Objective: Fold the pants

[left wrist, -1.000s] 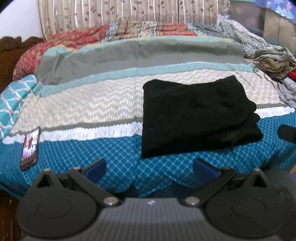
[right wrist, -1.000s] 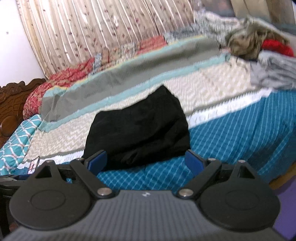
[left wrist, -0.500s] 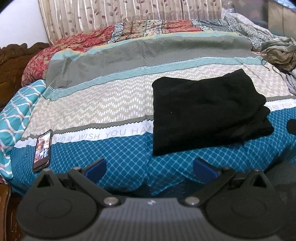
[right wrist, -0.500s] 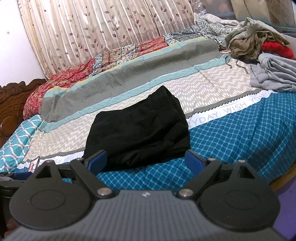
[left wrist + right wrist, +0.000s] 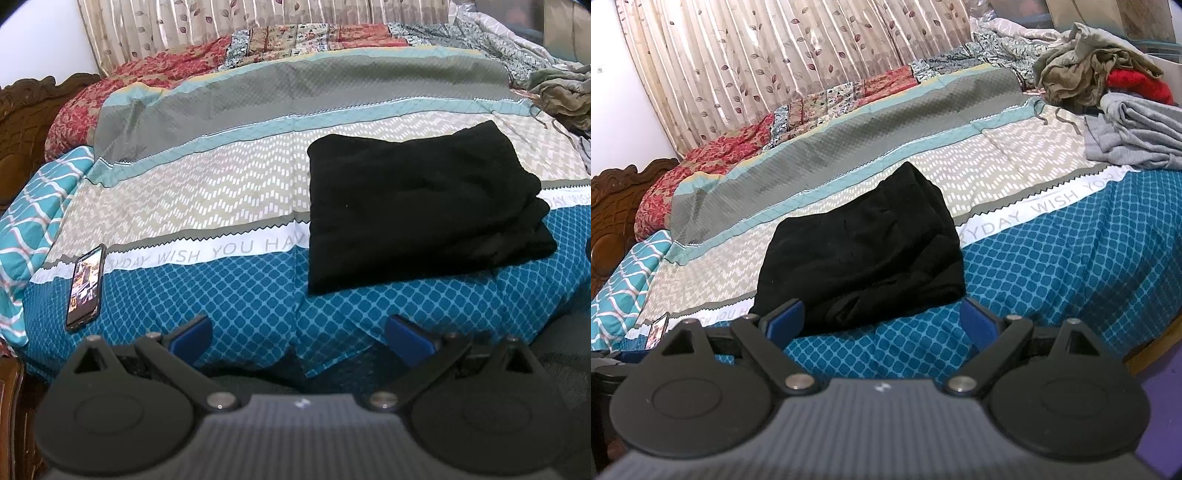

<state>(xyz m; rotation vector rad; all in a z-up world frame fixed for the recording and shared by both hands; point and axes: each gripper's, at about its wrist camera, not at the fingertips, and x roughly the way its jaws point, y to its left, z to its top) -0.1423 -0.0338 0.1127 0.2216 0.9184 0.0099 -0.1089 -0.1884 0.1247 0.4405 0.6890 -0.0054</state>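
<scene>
Patterned bed [image 5: 229, 295] carries the black pants [image 5: 417, 206] as a compact folded stack near its front edge; our left gripper [image 5: 299, 334] and right gripper [image 5: 882, 317] hang wide, empty, short of it; folding looks essentially done.

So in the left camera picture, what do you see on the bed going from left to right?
Phone → folded black pants → heap of crumpled clothes at the far right edge.

Matt black pants [image 5: 417, 206] of soft, perhaps fleecy cloth, printed cotton-like bedsheet [image 5: 229, 288], glossy phone [image 5: 84, 288] screen, carved polished wooden headboard [image 5: 617, 206], satiny curtain [image 5: 783, 62]
</scene>
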